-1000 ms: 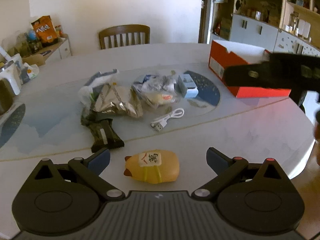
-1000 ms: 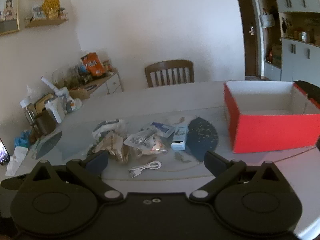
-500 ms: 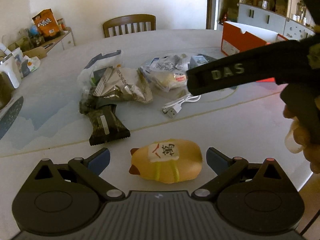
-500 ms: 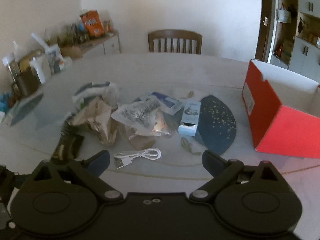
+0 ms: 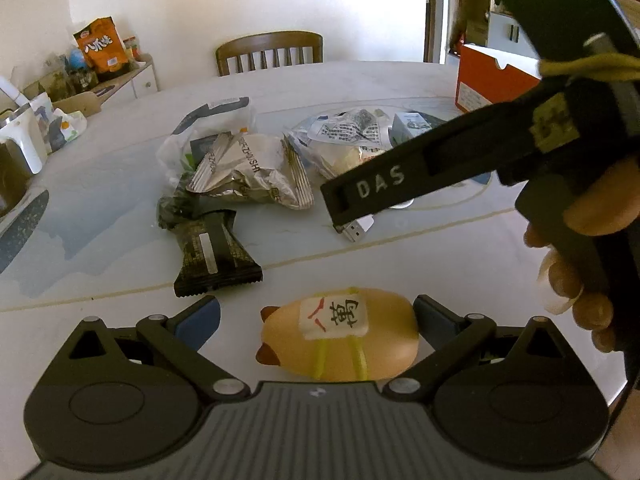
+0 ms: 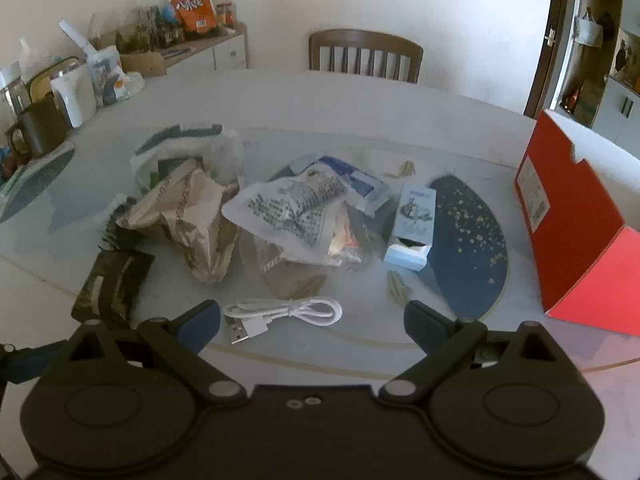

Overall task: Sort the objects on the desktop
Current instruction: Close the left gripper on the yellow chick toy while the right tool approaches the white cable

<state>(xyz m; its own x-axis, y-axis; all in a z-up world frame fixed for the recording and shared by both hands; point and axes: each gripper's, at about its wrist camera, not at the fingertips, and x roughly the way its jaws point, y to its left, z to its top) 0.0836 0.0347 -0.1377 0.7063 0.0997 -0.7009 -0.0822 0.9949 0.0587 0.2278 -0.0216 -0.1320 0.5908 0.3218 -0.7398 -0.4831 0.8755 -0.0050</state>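
Observation:
My left gripper (image 5: pixel 316 320) is open around a yellow squishy toy (image 5: pixel 340 332) with a white label, which lies on the table between the fingers. My right gripper (image 6: pixel 312 320) is open and empty, just above a coiled white USB cable (image 6: pixel 284 314). Beyond lie a dark snack packet (image 6: pixel 112 284), a crumpled silver wrapper (image 6: pixel 188 216), clear plastic bags (image 6: pixel 296 212) and a small light-blue box (image 6: pixel 414 228). An open red box (image 6: pixel 576 224) stands at the right. In the left wrist view the right gripper's black arm (image 5: pixel 420 176) crosses above the cable plug (image 5: pixel 358 230).
The round white table (image 6: pixel 360 96) has a wooden chair (image 6: pixel 364 54) at its far side. A side cabinet with an orange snack bag (image 6: pixel 192 6), bottles and a dark mug (image 6: pixel 38 126) stands at the left. Shelving shows at the far right.
My left gripper has moved closer over the yellow toy, which now sits between its fingers. My right gripper has come down and forward towards the white cable.

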